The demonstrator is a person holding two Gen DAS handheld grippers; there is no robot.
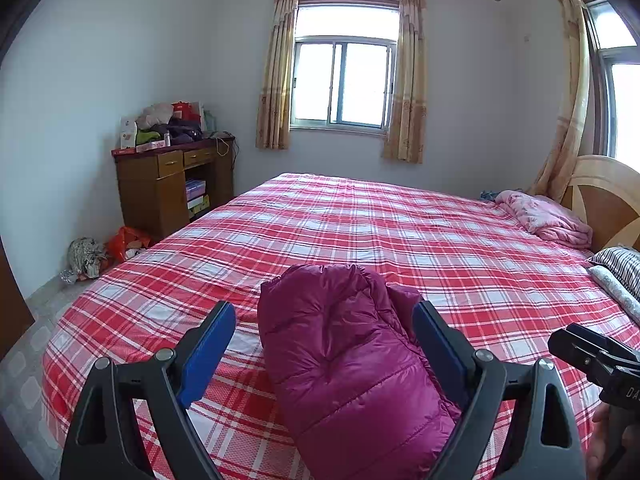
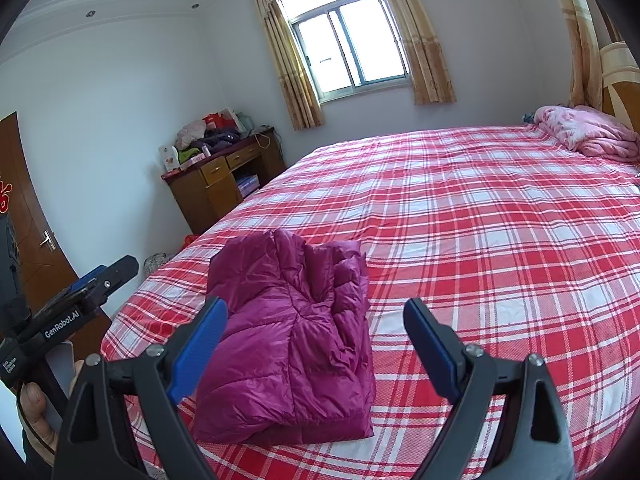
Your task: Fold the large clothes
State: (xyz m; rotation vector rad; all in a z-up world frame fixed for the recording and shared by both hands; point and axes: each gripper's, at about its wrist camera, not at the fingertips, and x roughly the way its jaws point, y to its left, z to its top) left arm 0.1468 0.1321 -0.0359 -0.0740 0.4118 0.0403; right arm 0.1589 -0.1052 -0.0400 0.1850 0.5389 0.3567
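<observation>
A magenta puffer jacket (image 1: 348, 360) lies folded into a compact bundle on the red plaid bed (image 1: 400, 232), near its front edge. It also shows in the right wrist view (image 2: 288, 344). My left gripper (image 1: 324, 320) is open and empty, held above the jacket with a finger on each side. My right gripper (image 2: 316, 316) is open and empty, above the bundle's right part. The right gripper shows at the right edge of the left wrist view (image 1: 592, 348). The left gripper shows at the left of the right wrist view (image 2: 100, 280).
A pink quilt (image 2: 588, 132) lies bunched by the wooden headboard (image 1: 608, 196). Striped pillows (image 1: 620, 268) sit at the bed's right edge. A cluttered wooden desk (image 1: 172, 184) stands in the far left corner, with bags (image 1: 104, 252) on the floor. A brown door (image 2: 32, 236) is at left.
</observation>
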